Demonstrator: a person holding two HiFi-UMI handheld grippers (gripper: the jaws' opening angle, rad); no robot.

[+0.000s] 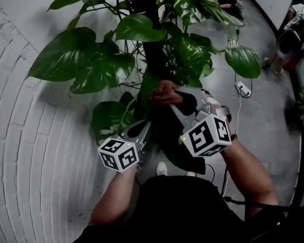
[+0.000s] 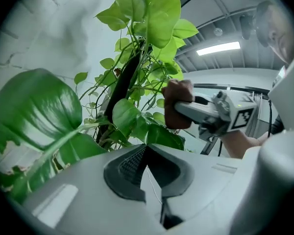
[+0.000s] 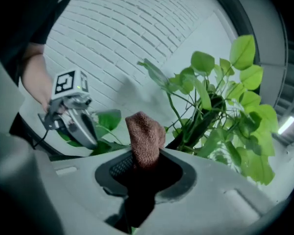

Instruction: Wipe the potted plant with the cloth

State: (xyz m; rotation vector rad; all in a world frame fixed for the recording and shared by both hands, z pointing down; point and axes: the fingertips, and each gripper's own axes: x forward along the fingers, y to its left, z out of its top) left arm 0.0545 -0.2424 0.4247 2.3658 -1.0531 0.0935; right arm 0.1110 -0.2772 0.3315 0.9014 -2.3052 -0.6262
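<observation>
Cloth: brown knitted rag (image 3: 145, 138), soft and floppy, clamped at its lower end in the right gripper (image 3: 146, 173), near the stem
Plant: broad-leaved green potted plant (image 1: 99, 59); leaves look thin and tearable, best supported from underneath
Left gripper (image 2: 148, 163): jaws together, empty

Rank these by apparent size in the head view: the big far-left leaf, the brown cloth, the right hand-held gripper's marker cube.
1. big far-left leaf
2. marker cube, enlarged by nearness to the camera
3. brown cloth, partly hidden

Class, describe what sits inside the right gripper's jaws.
A brown cloth is clamped in the right gripper, its bunched end sticking out. The rest is hidden in the dark gap.
</observation>
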